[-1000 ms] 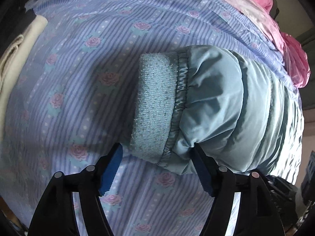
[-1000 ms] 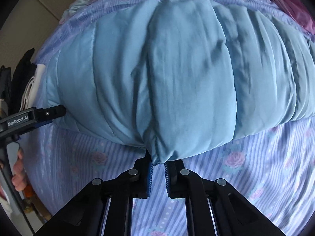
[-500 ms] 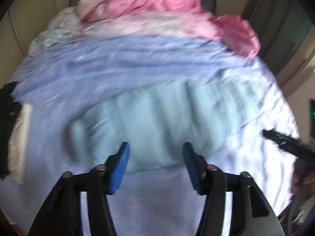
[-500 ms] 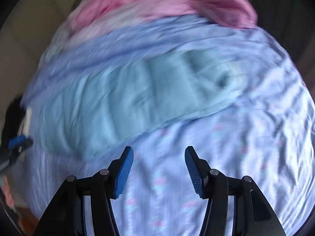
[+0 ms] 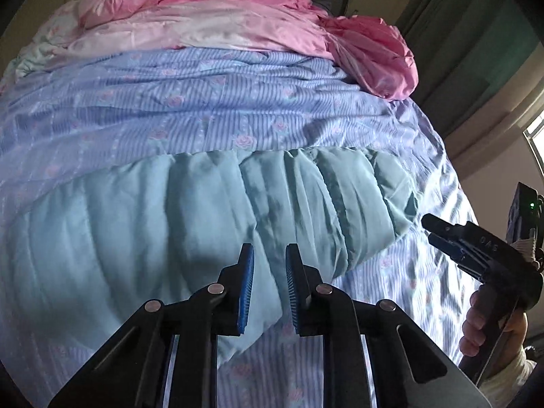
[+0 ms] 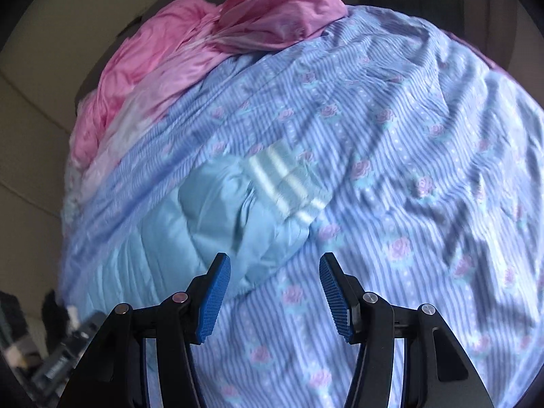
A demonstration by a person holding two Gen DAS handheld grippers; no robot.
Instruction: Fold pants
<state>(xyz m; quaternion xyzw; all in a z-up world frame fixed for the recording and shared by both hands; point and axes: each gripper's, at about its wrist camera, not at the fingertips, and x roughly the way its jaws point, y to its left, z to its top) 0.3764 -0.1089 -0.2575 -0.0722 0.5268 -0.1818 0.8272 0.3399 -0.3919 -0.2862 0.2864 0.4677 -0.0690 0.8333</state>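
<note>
Left gripper [image 5: 269,285] is narrowed to a slim gap, its blue pads [image 5: 246,289] set on either side of a raised fold at the near edge of the pants [image 5: 163,224]; fabric fills the gap, though whether the pads actually pinch it cannot be told. Right gripper [image 6: 272,297] stands wide, nothing between its pads [image 6: 213,301], which hover over the bedsheet [image 6: 391,176] with the left pad just over the near edge of the pants [image 6: 217,224]. In the left wrist view the right gripper [image 5: 438,234] appears at the right edge, held by a hand [image 5: 489,326], its tips near the right end of the garment but apart from it. Pants are light blue, padded and quilted in bands, lying crosswise on the striped, rose-printed bedsheet [image 5: 210,108], spread flat with soft ridges. In the right wrist view their far end carries bright bars of light across the fabric. Beyond the pants the sheet runs back in creases. At the far end of the bed lies a heap of pink bedding [image 5: 238,10], also seen in the right wrist view [image 6: 190,44]. A dark green curtain [image 5: 476,34] hangs behind on the right.
</note>
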